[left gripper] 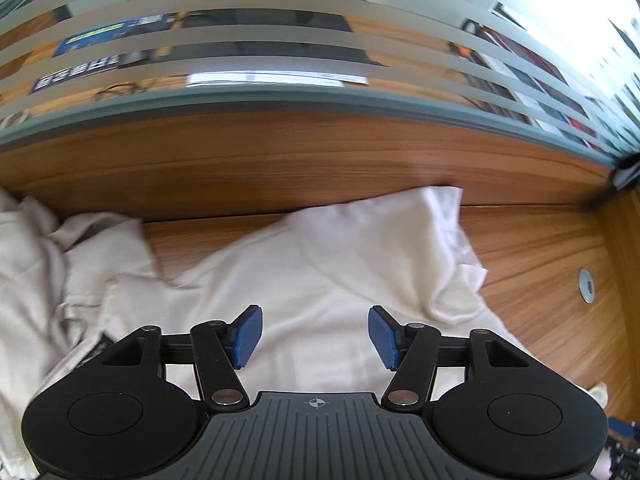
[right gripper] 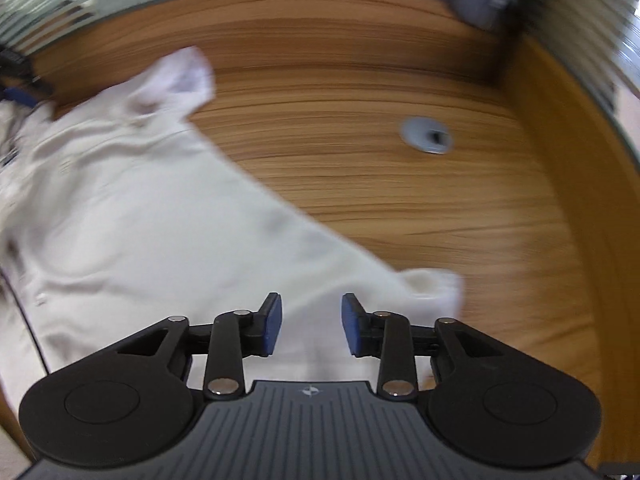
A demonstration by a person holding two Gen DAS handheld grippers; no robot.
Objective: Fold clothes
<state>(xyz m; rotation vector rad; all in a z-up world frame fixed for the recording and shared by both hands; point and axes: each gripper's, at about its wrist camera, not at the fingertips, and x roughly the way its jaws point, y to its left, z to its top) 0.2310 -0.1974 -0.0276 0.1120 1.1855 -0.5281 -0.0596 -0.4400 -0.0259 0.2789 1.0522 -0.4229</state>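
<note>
1. Folding under way but far from finished, as a judgement: white garment (left gripper: 312,280) spread loose over the wooden table (left gripper: 280,160), one flap turned over toward the upper right of the left wrist view, rumpled bunches at the far left edge.
2. No neat rectangle yet; sleeve-like end (right gripper: 188,72) sticking out toward the upper left of the right wrist view, another loose corner (right gripper: 436,288) at centre right. More folds and smoothing probably left.
3. Left gripper (left gripper: 315,334): blue pads (left gripper: 249,336) set well apart, nothing pinched between them. Cloth directly beneath and ahead, filling the lower middle of the frame; contact with the pads not evident.
4. Right gripper (right gripper: 312,326): pads (right gripper: 274,326) parted to a moderate gap, also empty. Fabric under the gap and stretching away to the upper left; bare wood and a round grey grommet (right gripper: 428,136) off to the upper right.
5. Right wrist view streaked with blur, so fine creases and exact hem lines hard to read.
6. Second pale garment heap (left gripper: 36,264) at far left of the left wrist view, untouched and unfolded as far as visible.
</note>
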